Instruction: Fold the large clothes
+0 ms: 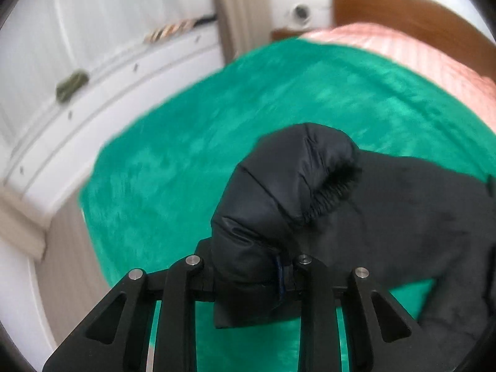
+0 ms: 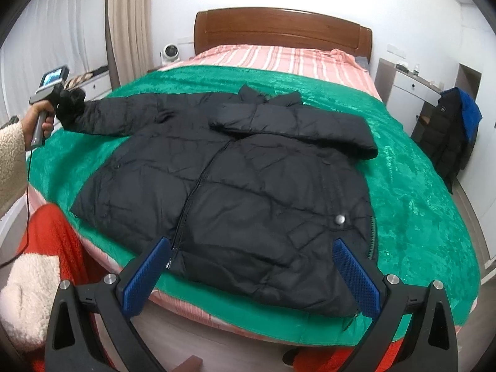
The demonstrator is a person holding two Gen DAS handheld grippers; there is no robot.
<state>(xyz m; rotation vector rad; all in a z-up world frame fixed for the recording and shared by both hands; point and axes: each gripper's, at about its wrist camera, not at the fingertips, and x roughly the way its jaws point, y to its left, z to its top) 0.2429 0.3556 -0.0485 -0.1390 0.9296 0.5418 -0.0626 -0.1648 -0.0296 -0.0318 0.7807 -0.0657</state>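
Note:
A large black puffer jacket [image 2: 248,186] lies front up on a green blanket [image 2: 418,204] on the bed. Its right sleeve is folded across the chest. Its left sleeve [image 2: 117,114] stretches out to the left. My left gripper [image 1: 248,276] is shut on that sleeve's cuff [image 1: 294,179] and holds it above the blanket; it also shows in the right wrist view [image 2: 66,99]. My right gripper [image 2: 251,257] is open and empty, hovering over the jacket's hem at the bed's near edge.
The bed has a wooden headboard [image 2: 279,28] and a pink striped sheet [image 2: 279,59]. A white drawer unit [image 1: 93,93] stands left of the bed. A chair with dark and blue clothes [image 2: 455,130] stands at the right. A small fan [image 2: 170,52] is by the headboard.

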